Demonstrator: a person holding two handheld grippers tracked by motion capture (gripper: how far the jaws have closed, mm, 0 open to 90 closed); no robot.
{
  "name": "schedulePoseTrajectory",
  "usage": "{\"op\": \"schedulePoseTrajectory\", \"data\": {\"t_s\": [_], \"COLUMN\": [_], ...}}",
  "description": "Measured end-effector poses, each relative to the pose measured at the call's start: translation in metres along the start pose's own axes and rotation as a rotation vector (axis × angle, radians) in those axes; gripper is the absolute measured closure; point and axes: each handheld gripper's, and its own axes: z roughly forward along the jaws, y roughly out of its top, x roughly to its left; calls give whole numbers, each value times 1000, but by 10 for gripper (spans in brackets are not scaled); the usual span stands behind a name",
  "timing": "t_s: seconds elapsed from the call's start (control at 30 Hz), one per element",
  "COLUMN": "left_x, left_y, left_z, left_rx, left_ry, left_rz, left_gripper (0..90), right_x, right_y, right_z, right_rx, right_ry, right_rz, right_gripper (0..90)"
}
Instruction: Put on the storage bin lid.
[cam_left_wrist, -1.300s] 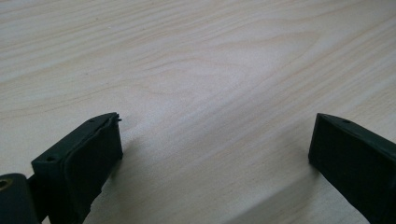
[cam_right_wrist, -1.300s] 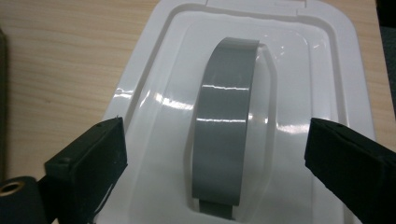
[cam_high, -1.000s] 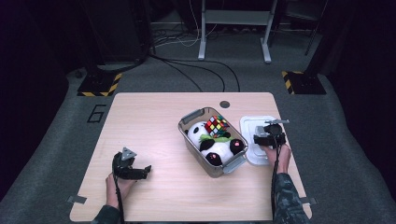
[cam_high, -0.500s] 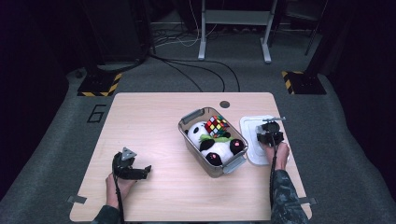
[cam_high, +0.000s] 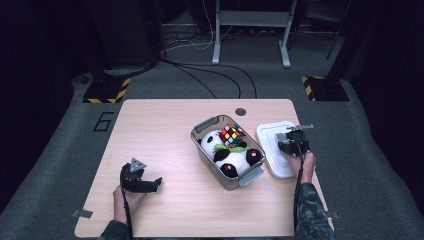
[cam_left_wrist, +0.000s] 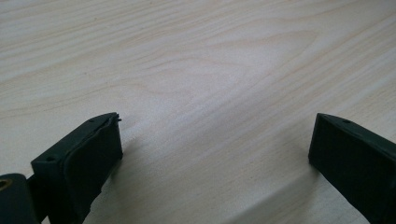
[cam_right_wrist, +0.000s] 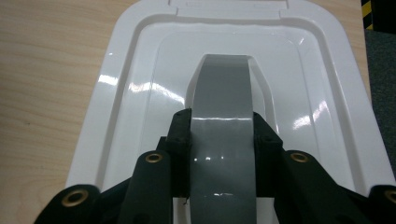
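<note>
1. One white lid (cam_high: 278, 148) lies flat on the right part of the table (cam_high: 165, 135), just beside a grey bin (cam_high: 200, 131); its long axis runs away from the person, toward the table's far edge.
2. Its grey handle (cam_right_wrist: 223, 121) runs along that same axis, down the lid's middle.
3. The right gripper (cam_right_wrist: 223, 140) has just been closing — its jaws are now clenched on the grey handle from both sides.
4. The bin stands open and holds a panda plush (cam_high: 226, 152) with a colour-block cube (cam_high: 232, 134) at its far end.
5. The left gripper (cam_left_wrist: 212, 154) sits released near the table's left front — jaws wide apart over bare wood.
</note>
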Motion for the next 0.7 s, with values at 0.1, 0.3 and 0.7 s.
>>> {"op": "schedulePoseTrajectory", "data": {"t_s": [0.1, 0.3, 0.7], "left_x": [0, 0, 0], "left_y": [0, 0, 0], "left_z": [0, 0, 0], "left_rx": [0, 0, 1], "left_ry": [0, -1, -4], "left_rz": [0, 2, 3], "left_gripper": [25, 24, 24], "right_x": [-5, -10, -11], "right_y": [2, 7, 23], "right_z": [-8, -21, -45], "right_rx": [-4, -24, -48], "right_ry": [12, 15, 16], "right_rz": [5, 4, -28], "right_gripper": [668, 669, 669]}}
